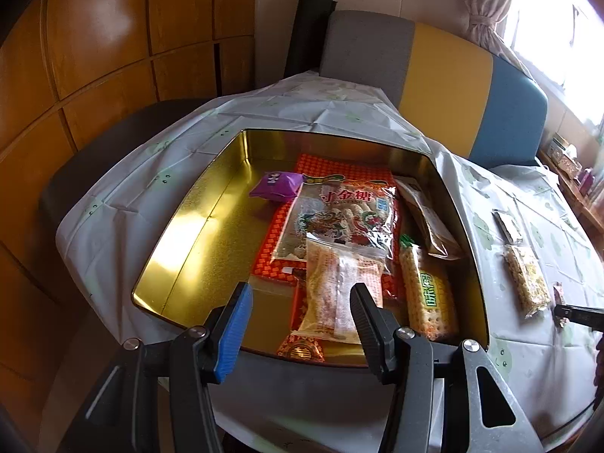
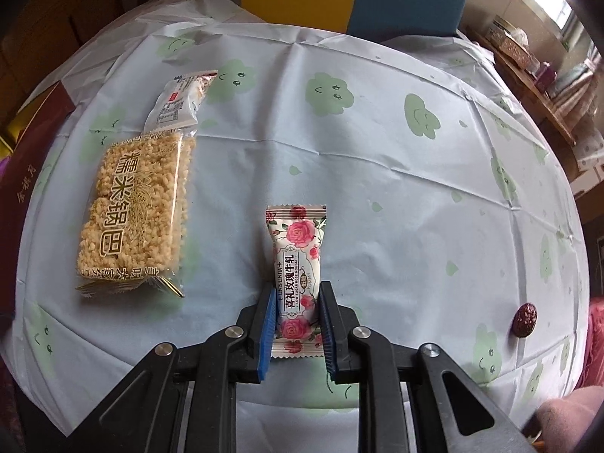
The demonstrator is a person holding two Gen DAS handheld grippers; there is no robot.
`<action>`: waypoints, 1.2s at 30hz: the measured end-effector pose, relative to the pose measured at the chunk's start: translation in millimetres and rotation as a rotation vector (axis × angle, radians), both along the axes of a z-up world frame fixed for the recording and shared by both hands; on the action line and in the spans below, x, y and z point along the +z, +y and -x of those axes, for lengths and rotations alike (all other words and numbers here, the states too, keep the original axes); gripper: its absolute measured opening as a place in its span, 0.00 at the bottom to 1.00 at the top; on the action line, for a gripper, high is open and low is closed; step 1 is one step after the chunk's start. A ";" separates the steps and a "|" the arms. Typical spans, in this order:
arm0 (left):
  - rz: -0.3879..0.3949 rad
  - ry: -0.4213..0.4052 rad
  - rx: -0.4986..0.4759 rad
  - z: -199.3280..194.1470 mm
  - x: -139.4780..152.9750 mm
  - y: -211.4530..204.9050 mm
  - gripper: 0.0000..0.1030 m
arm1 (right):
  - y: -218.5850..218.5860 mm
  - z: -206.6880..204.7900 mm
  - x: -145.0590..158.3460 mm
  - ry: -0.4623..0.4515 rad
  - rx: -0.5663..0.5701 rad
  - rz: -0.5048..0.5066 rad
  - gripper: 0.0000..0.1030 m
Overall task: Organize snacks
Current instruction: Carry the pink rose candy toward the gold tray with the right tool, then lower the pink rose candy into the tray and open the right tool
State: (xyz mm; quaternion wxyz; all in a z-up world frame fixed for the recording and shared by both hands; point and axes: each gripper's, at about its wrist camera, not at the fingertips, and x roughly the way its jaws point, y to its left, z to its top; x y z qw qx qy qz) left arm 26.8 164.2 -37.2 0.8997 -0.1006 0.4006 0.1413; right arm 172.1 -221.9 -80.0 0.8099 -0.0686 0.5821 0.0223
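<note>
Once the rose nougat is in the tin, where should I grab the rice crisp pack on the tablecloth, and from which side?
Take the rice crisp pack across its narrow width at mid-length, coming straight down from above. It lies flat on the tablecloth with its long axis running away from the right gripper, so both long edges are free. Avoid the crimped ends; they would probably flex.

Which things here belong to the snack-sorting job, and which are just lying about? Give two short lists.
Part of the job:
gold tin
rose nougat clamped in the right gripper
rice cracker pack
white-wrapped snack
left gripper, jaws apart over the tin

Just lying about:
striped chair
curtain
floral tablecloth
</note>
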 end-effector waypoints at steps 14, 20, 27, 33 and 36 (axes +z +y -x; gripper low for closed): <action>-0.006 0.007 0.038 1.5 -3.9 9.8 0.53 | 77.6 13.7 67.6 -0.160 0.127 -0.193 0.21; 0.002 0.009 0.068 1.6 -6.4 19.7 0.53 | 156.8 15.7 75.9 -0.135 0.279 -0.296 0.21; 0.023 0.015 0.100 2.1 -10.4 31.0 0.53 | 241.3 4.1 73.0 -0.082 0.352 -0.416 0.21; 0.034 0.019 0.109 1.5 -13.4 35.2 0.53 | 290.6 -17.4 43.7 0.000 0.322 -0.475 0.24; 0.032 0.018 0.110 1.0 -14.4 35.9 0.53 | 301.8 -20.8 31.2 0.025 0.327 -0.462 0.29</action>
